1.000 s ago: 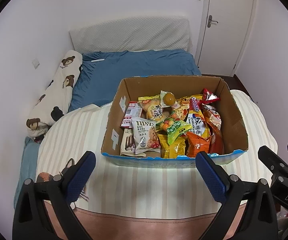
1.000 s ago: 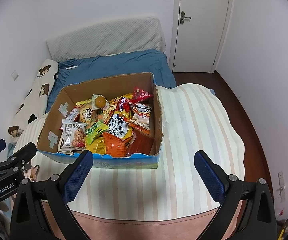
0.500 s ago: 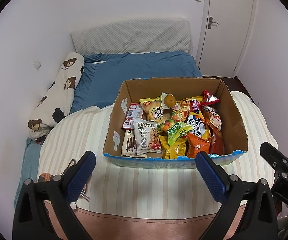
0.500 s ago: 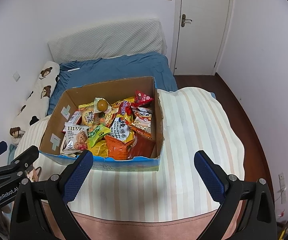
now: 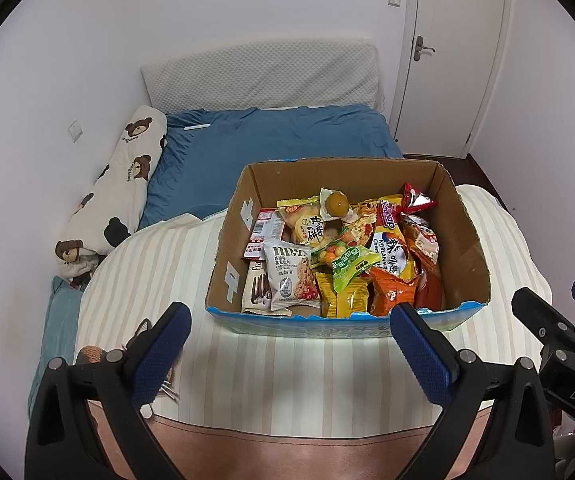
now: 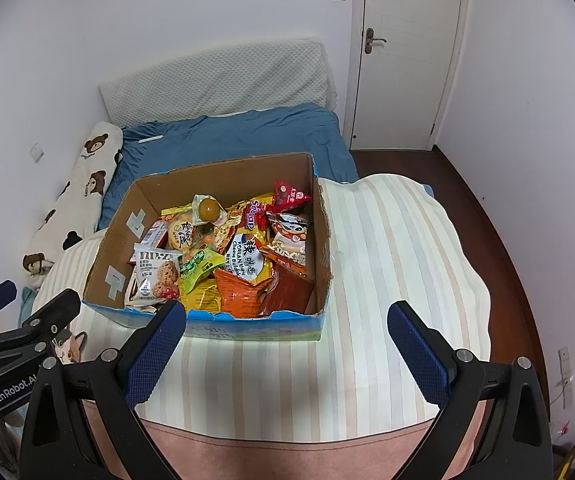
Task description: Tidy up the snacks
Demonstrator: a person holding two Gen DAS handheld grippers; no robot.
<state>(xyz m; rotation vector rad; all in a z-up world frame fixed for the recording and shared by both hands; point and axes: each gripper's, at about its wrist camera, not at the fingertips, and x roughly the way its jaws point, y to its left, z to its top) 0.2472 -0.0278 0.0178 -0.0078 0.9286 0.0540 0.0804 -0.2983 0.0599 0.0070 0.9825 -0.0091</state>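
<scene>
An open cardboard box (image 5: pixel 472 236) (image 6: pixel 223 178) stands on a striped cloth and is filled with several snack packets. Among them are a white oat cookie packet (image 5: pixel 291 276) (image 6: pixel 157 276), a green candy packet (image 5: pixel 347 262) (image 6: pixel 199 264), an orange packet (image 5: pixel 391 294) (image 6: pixel 243 294) and a red packet (image 5: pixel 417 200) (image 6: pixel 289 196). My left gripper (image 5: pixel 287 320) hangs open just short of the box's near wall, holding nothing. My right gripper (image 6: pixel 286 314) is open too and empty, in front of the box's near right corner.
The striped cloth (image 6: pixel 387 280) covers a raised surface with a pinkish front edge. Behind it lie a blue bed (image 5: pixel 271 140), a bear-print pillow (image 5: pixel 119 188) by the left wall and a white headboard cushion. A shut door (image 6: pixel 403 52) and wooden floor are at the right.
Both views have drifted slightly, so the box sits a little lower in frame. Both grippers stay open. Nothing in the box has moved.
</scene>
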